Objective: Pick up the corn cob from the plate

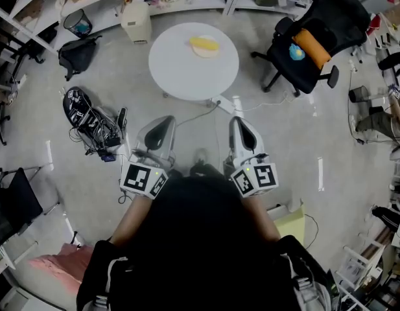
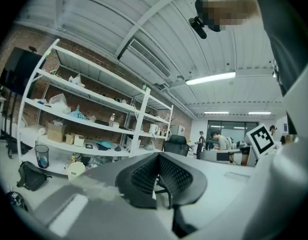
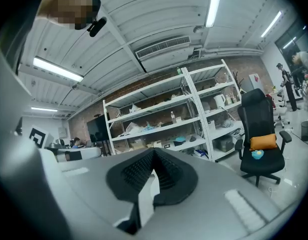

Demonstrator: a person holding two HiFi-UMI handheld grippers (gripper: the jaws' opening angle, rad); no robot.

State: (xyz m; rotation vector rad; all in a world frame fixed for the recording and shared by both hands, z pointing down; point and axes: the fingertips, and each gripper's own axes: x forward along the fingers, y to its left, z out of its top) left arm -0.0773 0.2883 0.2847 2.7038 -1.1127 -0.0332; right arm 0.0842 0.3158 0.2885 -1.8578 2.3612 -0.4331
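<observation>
A yellow corn cob (image 1: 204, 43) lies on a pale plate (image 1: 201, 52) at the far side of a round white table (image 1: 187, 73). Both grippers are held close to the person's body, well short of the table, and point level toward it. The left gripper (image 1: 163, 120) is shut with nothing between its jaws; in the left gripper view its pads (image 2: 144, 174) meet. The right gripper (image 1: 239, 122) is shut and empty too, its pads (image 3: 166, 171) pressed together in the right gripper view. Neither gripper view shows the corn or the plate.
A black office chair (image 1: 313, 41) with an orange cushion stands right of the table. On the floor at left lie a black bag (image 1: 76, 54) and a helmet with cables (image 1: 89, 118). A white bin (image 1: 136, 21) stands by the shelves (image 3: 168, 119) behind the table.
</observation>
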